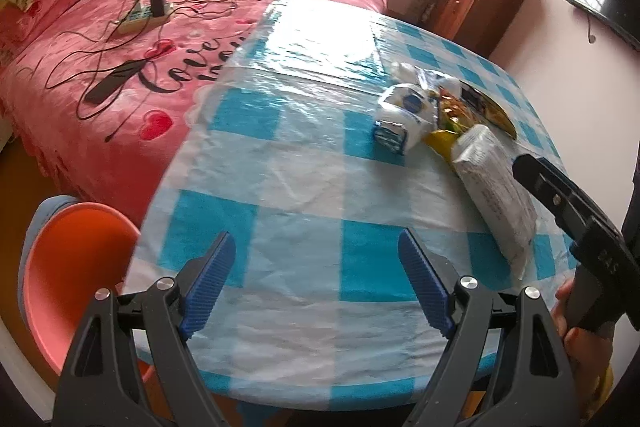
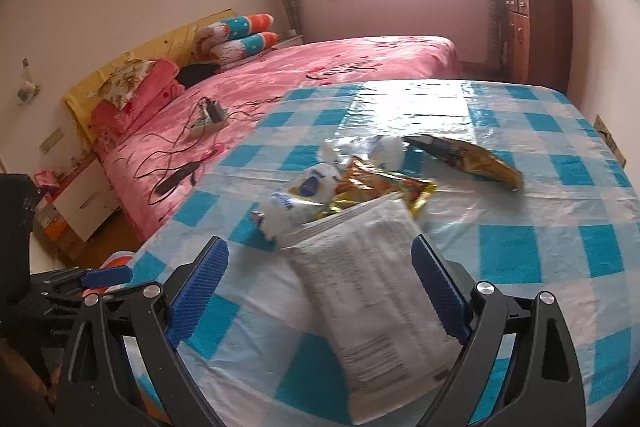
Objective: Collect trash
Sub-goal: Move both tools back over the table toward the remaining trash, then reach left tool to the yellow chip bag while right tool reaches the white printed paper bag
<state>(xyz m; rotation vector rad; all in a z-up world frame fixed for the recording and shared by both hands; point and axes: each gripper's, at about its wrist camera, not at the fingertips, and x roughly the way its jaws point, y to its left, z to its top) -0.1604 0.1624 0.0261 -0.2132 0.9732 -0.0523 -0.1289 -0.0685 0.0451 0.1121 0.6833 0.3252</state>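
Note:
A pile of trash lies on the blue-and-white checked table [image 1: 304,183]: a long white printed packet [image 1: 496,187] [image 2: 376,299], a crumpled white-and-blue wrapper [image 1: 404,115] [image 2: 300,203], a gold snack bag [image 2: 380,187] and a dark-and-yellow snack bag [image 2: 468,159] [image 1: 488,107]. My left gripper [image 1: 316,283] is open and empty over the table's near edge, left of the pile. My right gripper [image 2: 320,287] is open, its blue fingers on either side of the white packet, not gripping it. The right gripper also shows in the left wrist view [image 1: 576,211].
A pink bed [image 1: 140,67] with cables, a charger box [image 1: 140,15] and a dark remote stands beyond the table's left side. An orange chair [image 1: 72,275] sits at the near left corner. A wooden cabinet [image 2: 536,31] stands by the far wall.

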